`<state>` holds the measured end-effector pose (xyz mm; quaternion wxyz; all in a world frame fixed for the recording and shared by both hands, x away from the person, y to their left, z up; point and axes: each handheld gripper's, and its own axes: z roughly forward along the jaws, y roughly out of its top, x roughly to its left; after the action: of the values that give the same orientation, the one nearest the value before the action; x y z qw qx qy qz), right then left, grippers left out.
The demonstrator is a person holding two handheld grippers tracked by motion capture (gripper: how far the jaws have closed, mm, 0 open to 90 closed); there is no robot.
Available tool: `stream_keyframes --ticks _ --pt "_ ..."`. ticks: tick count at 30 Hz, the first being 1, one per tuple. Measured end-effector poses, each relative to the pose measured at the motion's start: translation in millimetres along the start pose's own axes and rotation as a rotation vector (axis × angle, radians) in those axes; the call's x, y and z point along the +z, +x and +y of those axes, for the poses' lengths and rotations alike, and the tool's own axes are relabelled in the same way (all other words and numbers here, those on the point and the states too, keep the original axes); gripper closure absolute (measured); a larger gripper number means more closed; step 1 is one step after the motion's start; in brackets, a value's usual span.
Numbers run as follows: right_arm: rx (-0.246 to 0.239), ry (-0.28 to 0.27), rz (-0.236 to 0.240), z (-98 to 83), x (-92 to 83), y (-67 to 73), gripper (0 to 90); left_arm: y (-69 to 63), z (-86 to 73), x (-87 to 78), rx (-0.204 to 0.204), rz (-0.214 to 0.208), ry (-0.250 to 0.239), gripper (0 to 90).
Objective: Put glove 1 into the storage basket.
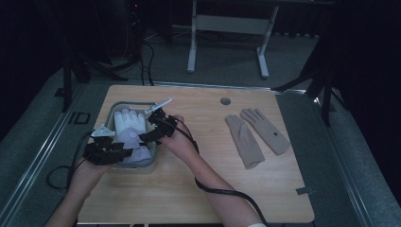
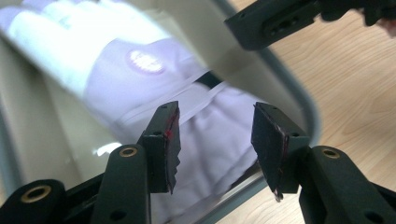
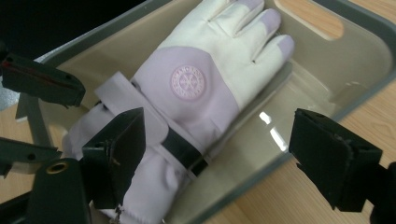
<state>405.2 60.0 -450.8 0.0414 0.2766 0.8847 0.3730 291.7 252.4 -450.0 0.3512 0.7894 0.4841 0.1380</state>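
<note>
A white and lilac glove (image 1: 128, 124) (image 2: 140, 60) (image 3: 187, 84) with a round badge lies flat in a grey-rimmed beige bin (image 1: 134, 102) (image 2: 299, 93) (image 3: 336, 70) at the table's left. My left gripper (image 1: 126, 152) (image 2: 215, 135) hovers over the glove's cuff, jaws apart and not pressing on it. My right gripper (image 1: 145, 135) (image 3: 219, 140) stands open over the cuff and the bin's near wall, nothing pinched. In the right gripper view the left gripper's jaw shows at the left. Two beige gloves (image 1: 243, 139) (image 1: 265, 128) lie side by side on the table's right half.
The wooden table (image 1: 189, 189) has a round cable hole (image 1: 225, 101) near its far edge. A black cable (image 1: 222, 191) trails from the right hand across the front of the table. Bare wood lies between the bin and the beige gloves.
</note>
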Motion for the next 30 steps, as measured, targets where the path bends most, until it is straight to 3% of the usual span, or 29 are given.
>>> stream_keyframes --ticks 14,20,30 --pt "-0.02 -0.035 -0.043 -24.9 -42.8 -17.7 18.1 -39.0 14.3 10.8 0.05 -0.078 -0.073 53.0" --pt "-0.026 -0.032 -0.063 -42.1 -61.6 -26.8 18.2 -61.2 18.8 20.1 0.1 -0.112 -0.098 53.9" --pt "-0.006 -0.038 -0.091 -70.3 -87.4 -46.0 18.0 -90.2 21.2 41.3 0.141 -0.162 -0.122 53.9"
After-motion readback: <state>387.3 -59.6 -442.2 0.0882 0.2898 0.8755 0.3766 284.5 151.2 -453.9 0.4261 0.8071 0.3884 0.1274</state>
